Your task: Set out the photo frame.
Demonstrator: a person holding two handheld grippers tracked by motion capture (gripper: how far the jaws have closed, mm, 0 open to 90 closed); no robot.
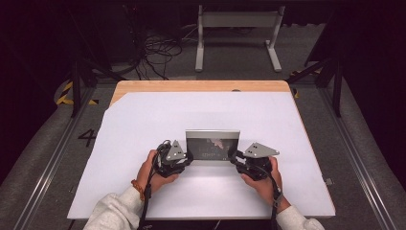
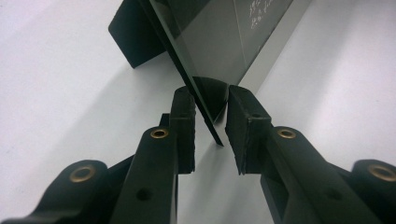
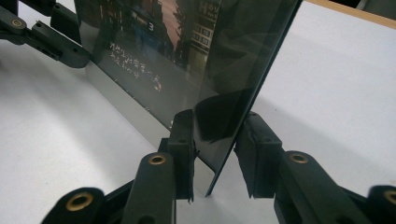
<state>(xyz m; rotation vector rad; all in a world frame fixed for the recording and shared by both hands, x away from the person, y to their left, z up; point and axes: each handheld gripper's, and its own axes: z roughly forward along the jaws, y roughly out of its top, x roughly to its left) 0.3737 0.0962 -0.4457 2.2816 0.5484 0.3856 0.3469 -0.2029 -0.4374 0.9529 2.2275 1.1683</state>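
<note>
Glass-fronted picture frame, pinched at both lower corners

I read the picture frame as stiff but fragile, light, with a slick, reflective front. It stands leaning back on its rear stand, mid-table on the white sheet. Best purchase is low at the corners, one pad on the glass and one on the back. The left gripper and the right gripper each look clamped there across the thin edge. My worry is slip or a cracked pane.
</note>
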